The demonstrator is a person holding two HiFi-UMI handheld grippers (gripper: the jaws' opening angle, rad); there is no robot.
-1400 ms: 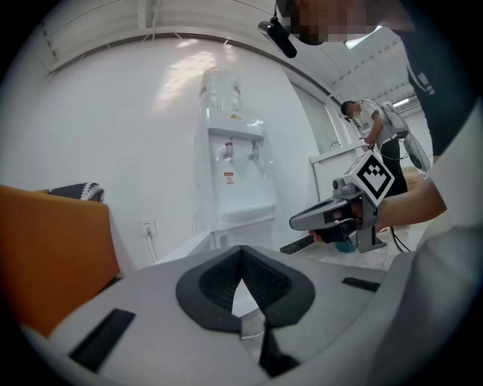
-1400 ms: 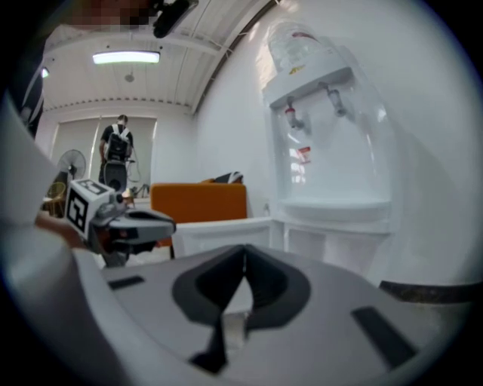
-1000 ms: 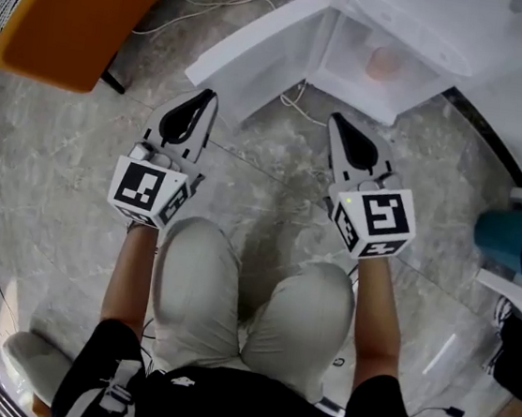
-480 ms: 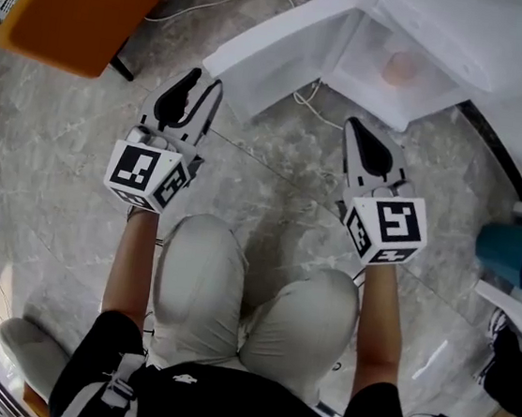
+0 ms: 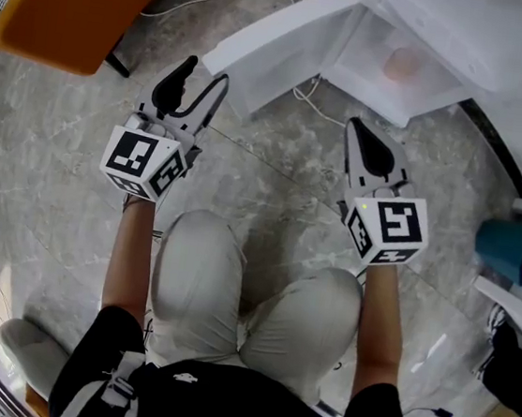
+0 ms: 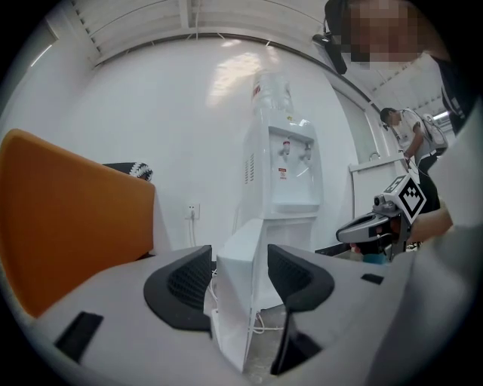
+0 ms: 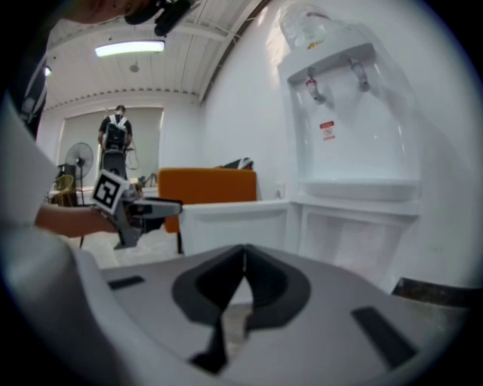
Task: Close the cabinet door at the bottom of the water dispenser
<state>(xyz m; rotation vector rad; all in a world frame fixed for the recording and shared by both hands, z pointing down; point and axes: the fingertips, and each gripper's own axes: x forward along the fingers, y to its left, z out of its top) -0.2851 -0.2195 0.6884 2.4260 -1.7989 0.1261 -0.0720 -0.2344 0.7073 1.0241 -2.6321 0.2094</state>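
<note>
- Left gripper (image 6: 238,277): the jaws stood wide apart, having just been opening. The free edge of the cabinet door (image 5: 280,41) lined up with the gap between the pads, but neither pad pressed on it. From the head view the tips lay just beside that edge rather than around it.
- Right gripper (image 7: 243,261): the jaws were together with nothing between them. It pointed toward the open compartment (image 5: 403,67) and stood apart from it.
- Cabinet door: it was swung out wide from the base of the water dispenser (image 6: 290,162). Its panel stood roughly square to the cabinet front, with its free edge toward the left gripper.
- Surroundings: a white cable (image 5: 308,101) lay on the stone floor (image 5: 274,181) beneath the door. An orange seat (image 5: 73,5) stood on the left and a teal bin (image 5: 510,245) on the right.
- Progress, as judged: no part of the closing appeared done, since the door was fully open and untouched. What remained was contact with the door near its free edge, a swing toward the compartment, and a press until flush.
</note>
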